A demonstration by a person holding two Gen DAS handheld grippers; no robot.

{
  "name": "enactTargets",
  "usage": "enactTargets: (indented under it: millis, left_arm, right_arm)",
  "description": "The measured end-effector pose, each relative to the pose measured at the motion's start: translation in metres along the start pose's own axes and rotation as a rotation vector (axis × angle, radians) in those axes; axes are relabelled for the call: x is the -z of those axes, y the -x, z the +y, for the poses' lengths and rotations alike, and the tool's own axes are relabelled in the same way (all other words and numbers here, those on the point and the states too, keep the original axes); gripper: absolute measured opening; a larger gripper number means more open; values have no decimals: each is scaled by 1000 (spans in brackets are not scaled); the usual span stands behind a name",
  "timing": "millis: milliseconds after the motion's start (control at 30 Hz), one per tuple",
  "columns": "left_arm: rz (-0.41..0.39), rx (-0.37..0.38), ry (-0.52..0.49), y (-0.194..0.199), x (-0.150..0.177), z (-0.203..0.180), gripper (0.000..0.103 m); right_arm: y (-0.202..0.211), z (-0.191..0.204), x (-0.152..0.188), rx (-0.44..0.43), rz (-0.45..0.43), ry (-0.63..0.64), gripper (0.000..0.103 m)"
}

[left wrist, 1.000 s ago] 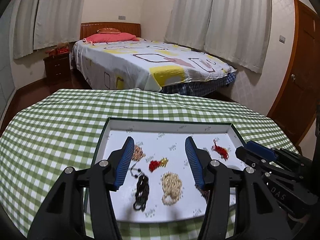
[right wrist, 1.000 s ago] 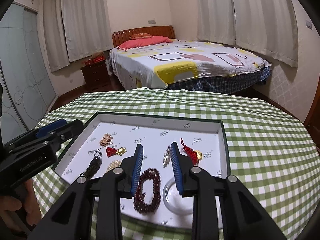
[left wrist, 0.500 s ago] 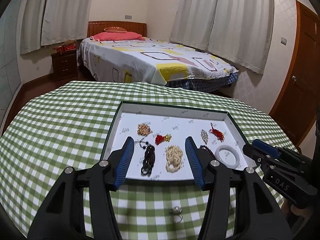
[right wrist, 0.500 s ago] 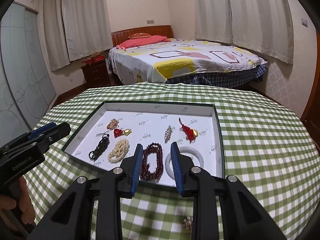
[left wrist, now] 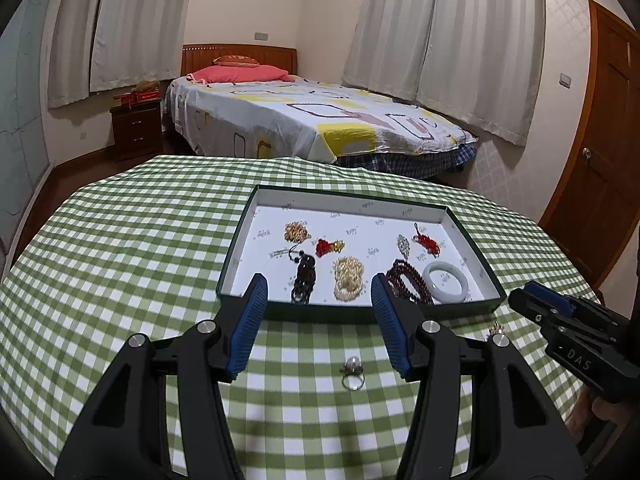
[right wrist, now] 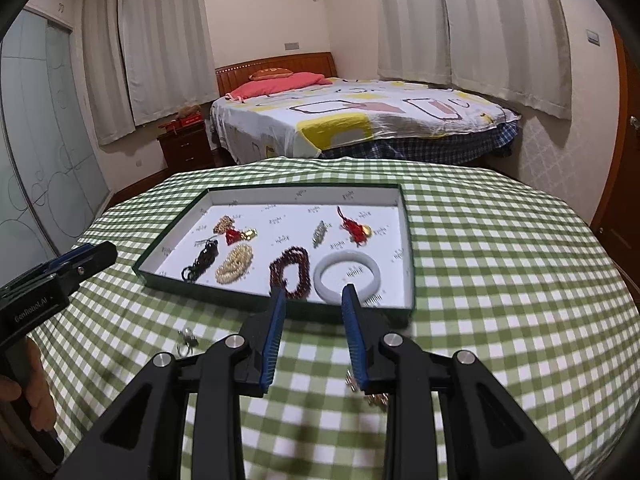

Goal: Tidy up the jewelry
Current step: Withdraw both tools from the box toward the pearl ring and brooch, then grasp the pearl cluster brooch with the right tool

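Note:
A dark green tray [left wrist: 352, 314] [right wrist: 280, 306] with a white floor lies on the checked tablecloth. It holds a white bangle [left wrist: 446, 286] [right wrist: 347, 274], a dark red bead bracelet [left wrist: 406, 280] [right wrist: 292, 270], a cream bead bracelet [left wrist: 349, 280], black beads [left wrist: 304, 280] and red tassel charms. A pearl ring [left wrist: 353, 372] [right wrist: 186, 338] lies on the cloth in front of the tray. My left gripper [left wrist: 318, 286] [right wrist: 100, 252] hangs open above the ring, holding nothing. My right gripper [right wrist: 313, 294] [left wrist: 532, 294] is open and empty, with a small gold piece [right wrist: 374, 396] [left wrist: 496, 330] under its right finger.
The round table's green checked cloth [left wrist: 120, 280] spreads wide left of the tray and right of it [right wrist: 500, 260]. Beyond the table stand a bed [left wrist: 312, 120], a nightstand [left wrist: 136, 128] and a door [left wrist: 600, 160]. A hand [right wrist: 36, 396] grips the left tool.
Both grippers have drawn back from over the tray toward the near side of the table. The ring and the gold piece on the cloth have come into view.

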State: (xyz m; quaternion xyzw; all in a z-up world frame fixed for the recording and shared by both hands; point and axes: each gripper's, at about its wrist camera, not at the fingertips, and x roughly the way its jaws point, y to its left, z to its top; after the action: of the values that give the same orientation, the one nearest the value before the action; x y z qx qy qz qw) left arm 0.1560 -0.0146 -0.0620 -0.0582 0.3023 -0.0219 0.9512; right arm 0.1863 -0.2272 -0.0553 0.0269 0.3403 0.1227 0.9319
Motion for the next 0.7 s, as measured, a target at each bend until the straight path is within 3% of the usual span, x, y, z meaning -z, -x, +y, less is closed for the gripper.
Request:
enactTargets:
  millis: [300,367,700]
  left_arm:
    - [15,-5,3,13,24,0,54]
    - [22,-8,6,14,29,0,61]
    - [48,-19,11,14,46,2,62]
  right_arm:
    - [14,-10,25,29,11,-10,33]
    - [13,-12,30,32,19,-14,35]
    - [-3,-18,48,50,74,-25,38]
